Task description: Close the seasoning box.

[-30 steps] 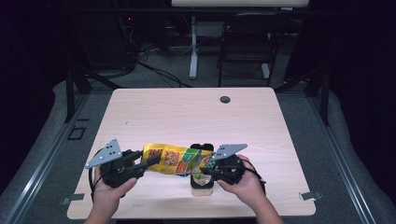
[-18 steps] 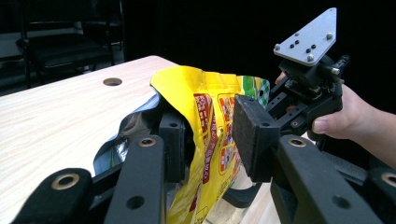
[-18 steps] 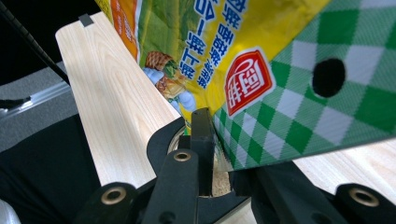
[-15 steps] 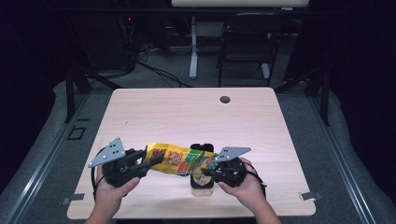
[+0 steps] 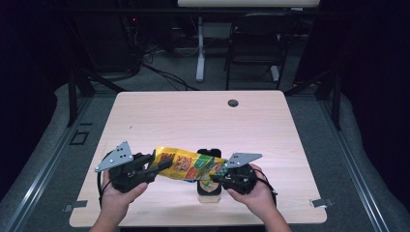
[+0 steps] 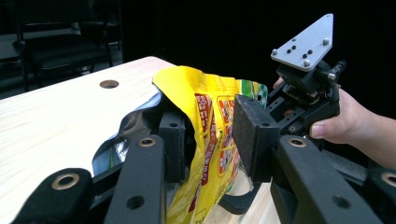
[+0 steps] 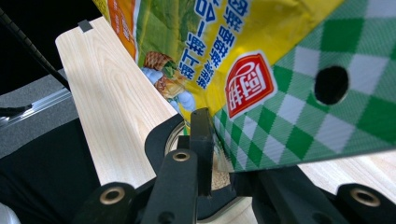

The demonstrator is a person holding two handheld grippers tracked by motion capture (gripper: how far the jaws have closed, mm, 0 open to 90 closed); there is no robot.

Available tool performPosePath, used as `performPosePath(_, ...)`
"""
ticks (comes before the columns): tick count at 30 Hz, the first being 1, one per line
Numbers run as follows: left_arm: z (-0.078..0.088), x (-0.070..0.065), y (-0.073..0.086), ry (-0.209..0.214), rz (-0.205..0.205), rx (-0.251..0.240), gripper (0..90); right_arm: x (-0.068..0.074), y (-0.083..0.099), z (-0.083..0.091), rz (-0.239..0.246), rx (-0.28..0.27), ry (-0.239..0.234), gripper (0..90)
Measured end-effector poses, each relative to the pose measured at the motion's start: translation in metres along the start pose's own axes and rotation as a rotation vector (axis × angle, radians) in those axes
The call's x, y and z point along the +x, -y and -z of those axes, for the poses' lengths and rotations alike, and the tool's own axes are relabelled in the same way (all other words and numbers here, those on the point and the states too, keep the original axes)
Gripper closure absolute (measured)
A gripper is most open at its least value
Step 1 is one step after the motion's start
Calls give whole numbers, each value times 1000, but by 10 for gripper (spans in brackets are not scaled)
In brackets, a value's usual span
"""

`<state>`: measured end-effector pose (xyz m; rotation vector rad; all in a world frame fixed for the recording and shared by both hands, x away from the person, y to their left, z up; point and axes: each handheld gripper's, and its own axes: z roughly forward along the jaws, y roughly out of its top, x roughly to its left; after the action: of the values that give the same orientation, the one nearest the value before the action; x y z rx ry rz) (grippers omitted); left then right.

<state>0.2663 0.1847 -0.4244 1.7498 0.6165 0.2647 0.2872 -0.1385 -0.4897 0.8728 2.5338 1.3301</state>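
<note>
— What's the surface here?
— A pale wooden table (image 5: pixel 193 121) with a round cable hole (image 5: pixel 233 103) near its far edge.
— And beyond it?
— A dark chair (image 5: pixel 254 43), a white post (image 5: pixel 200 48) and loose cables (image 5: pixel 159 72) on grey floor (image 5: pixel 48 145).

The yellow snack bag (image 5: pixel 186 165) slung between the two claws has changed its slant: a second ago it sagged from the left claw (image 5: pixel 153 166) down toward the right claw (image 5: pixel 216 178), and now it runs nearly level between them. The left claw, with its grey plate, has dipped slightly and swung in toward the bag. The right claw's jaws have eased open a touch, the bag's checked end between them
</note>
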Motion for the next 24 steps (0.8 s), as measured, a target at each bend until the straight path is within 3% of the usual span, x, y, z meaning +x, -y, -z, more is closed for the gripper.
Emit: performPosePath(24, -7, -5, -4, 17, -9, -13, 665, -4, 6, 4, -18, -2, -4, 805)
